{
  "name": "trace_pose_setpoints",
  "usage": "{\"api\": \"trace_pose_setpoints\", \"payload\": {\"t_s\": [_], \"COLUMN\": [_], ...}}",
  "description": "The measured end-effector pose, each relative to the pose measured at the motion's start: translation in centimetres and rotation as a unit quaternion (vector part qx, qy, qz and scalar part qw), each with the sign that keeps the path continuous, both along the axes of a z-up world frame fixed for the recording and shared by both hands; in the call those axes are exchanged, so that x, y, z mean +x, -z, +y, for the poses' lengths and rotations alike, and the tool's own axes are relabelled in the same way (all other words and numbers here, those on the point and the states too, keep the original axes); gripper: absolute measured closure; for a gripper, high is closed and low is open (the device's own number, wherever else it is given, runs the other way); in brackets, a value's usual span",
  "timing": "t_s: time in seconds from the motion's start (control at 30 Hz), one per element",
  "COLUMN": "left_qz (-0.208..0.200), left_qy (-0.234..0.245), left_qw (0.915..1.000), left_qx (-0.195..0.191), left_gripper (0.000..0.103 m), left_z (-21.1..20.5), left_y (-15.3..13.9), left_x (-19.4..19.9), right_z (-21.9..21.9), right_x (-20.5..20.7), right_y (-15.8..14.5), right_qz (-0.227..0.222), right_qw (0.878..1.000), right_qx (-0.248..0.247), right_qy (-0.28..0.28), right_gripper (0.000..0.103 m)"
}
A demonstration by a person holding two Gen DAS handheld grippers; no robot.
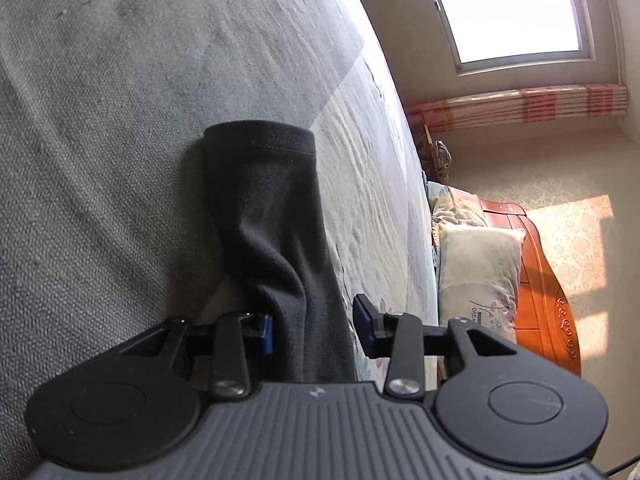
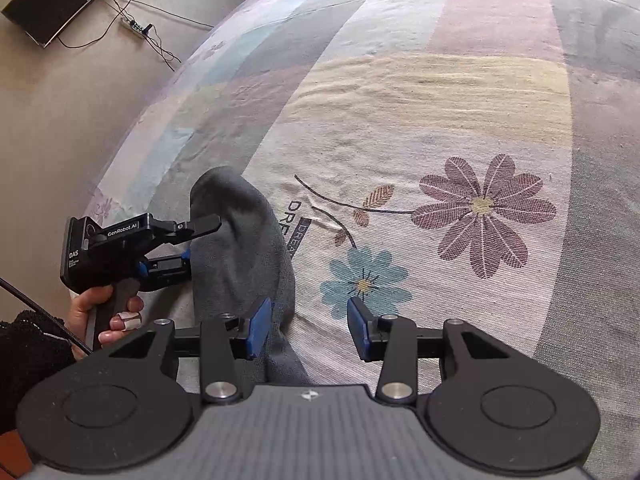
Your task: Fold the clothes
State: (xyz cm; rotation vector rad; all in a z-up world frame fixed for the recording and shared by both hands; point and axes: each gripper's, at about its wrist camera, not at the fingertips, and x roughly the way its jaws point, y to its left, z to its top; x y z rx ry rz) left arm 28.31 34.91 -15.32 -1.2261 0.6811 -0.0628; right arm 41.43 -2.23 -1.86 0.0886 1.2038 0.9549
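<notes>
A dark grey fleece garment (image 1: 276, 216) lay on the flowered bedspread (image 2: 460, 120) as a long narrow strip, and what mattered was how that strip ran between the two tools. In the left wrist view it stretched from the bottom centre of the frame up to a stitched hem at the middle, its long axis nearly in line with the left gripper (image 1: 316, 330). That gripper's jaws stood partly apart with the cloth passing between them; the left pad seemed to touch the fabric while the right pad stood clear, so I judged it was not pinching. In the right wrist view the same garment (image 2: 244, 256) ran from the lower centre up toward the left middle, where the left gripper (image 2: 196, 244), carried by a person's hand (image 2: 104, 312), met it from the side. The right gripper (image 2: 308, 330) was also partly open, the cloth just beside its left pad and nothing clamped. The left gripper looked nearer the far end, so that end seemed likeliest to be carried over.
</notes>
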Motion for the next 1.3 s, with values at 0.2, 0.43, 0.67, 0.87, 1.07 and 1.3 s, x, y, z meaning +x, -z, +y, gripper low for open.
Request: {"api": "trace_pose_setpoints", "payload": {"t_s": [0.2,0.43,0.67,0.87,1.07,1.3], "left_qz": [0.018,0.038,0.020,0.049,0.015,0.038], "left_qy": [0.009,0.006,0.001,-0.005,-0.058,-0.070], "left_qw": [0.9994,0.9986,0.9971,0.9967,0.9981,0.9956], "left_qx": [0.029,0.036,0.074,0.064,0.012,0.048], "left_gripper": [0.093,0.096,0.096,0.089,0.075,0.101], "left_z": [0.4,-0.2,-1.1,-0.6,-0.1,-0.9], "left_y": [0.8,-1.3,-4.6,-2.7,1.0,0.8], "left_x": [2.3,2.0,-0.5,0.5,0.4,1.2], "right_z": [-0.2,-1.0,-2.4,-2.6,-3.4,-5.2], "right_x": [-0.8,-1.6,-1.9,-2.6,-3.2,-3.6], "right_y": [0.3,-0.3,-0.5,-0.3,0.2,1.0], "right_qz": [0.004,-0.002,-0.001,-0.001,0.002,0.007], "right_qw": [1.000,1.000,1.000,1.000,1.000,0.999], "right_qx": [-0.004,-0.009,-0.010,-0.005,-0.001,-0.021], "right_qy": [0.004,0.004,0.023,0.015,0.018,0.035], "right_gripper": [0.055,0.055,0.055,0.053,0.051,0.051]}}
